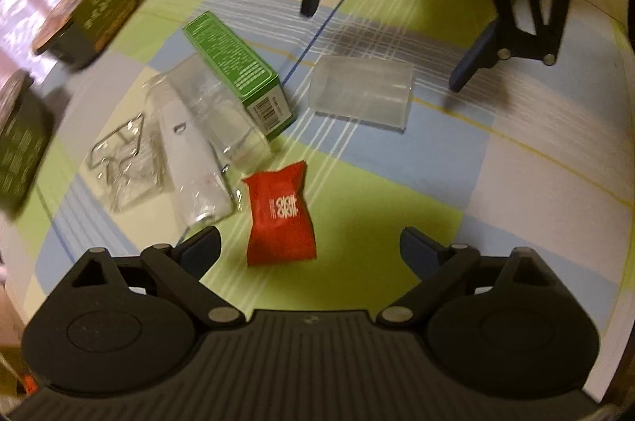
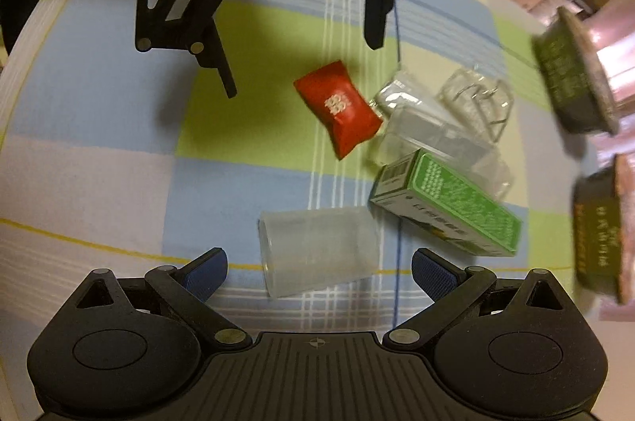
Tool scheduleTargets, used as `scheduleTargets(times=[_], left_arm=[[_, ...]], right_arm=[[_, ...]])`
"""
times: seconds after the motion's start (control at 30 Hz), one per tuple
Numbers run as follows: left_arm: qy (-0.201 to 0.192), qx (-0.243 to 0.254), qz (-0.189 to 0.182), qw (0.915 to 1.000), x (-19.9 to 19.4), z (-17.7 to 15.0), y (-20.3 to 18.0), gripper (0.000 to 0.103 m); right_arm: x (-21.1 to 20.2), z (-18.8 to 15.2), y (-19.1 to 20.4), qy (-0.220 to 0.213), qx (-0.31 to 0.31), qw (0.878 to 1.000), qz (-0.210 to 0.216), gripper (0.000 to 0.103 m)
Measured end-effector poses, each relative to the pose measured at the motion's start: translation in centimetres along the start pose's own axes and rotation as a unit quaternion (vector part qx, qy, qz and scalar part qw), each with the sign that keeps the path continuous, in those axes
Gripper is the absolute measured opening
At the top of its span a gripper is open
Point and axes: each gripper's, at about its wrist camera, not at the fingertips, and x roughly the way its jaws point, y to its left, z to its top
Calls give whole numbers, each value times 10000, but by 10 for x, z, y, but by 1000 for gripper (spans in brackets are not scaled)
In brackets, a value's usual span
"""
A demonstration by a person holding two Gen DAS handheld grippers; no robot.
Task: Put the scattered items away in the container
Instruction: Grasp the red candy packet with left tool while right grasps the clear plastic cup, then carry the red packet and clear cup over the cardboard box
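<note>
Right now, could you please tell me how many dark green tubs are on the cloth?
2. One tub lies tipped at the cloth's far edge; the other tub sits beside it, nearer the green box. Others may be out of view.

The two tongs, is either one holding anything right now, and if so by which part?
Nothing is held. The left tongs stand open above the red foil packet, and the right tongs stand open over the clear plastic tube, gripping neither.

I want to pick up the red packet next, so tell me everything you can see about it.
The red packet is a small pillow-shaped sachet, glossy like foil or plastic, with white printing in the middle and crimped ends. It looks sealed and puffy, lying flat on the checked cloth between the open left tongs, which are not gripping it. Its corner lies by clear plastic packaging.
</note>
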Motion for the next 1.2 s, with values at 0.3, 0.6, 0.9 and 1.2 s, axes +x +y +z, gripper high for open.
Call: scheduleTargets(times=[0.3,0.6,0.9,1.2], left_arm=[[76,-82,-432,9990,24,12,20,78],[264,-604,-643,9958,38,18,41,51],[308,-702,-643,9950,30,18,39,27],[299,-623,-838,9941,9,4,5,27]], right_arm=[[16,4,-24,20,252,9987,453,103],[27,7,-40,17,388,9963,765,87],[29,8,-41,73,555,9937,973,75],[6,3,-11,14,972,9910,919,74]])
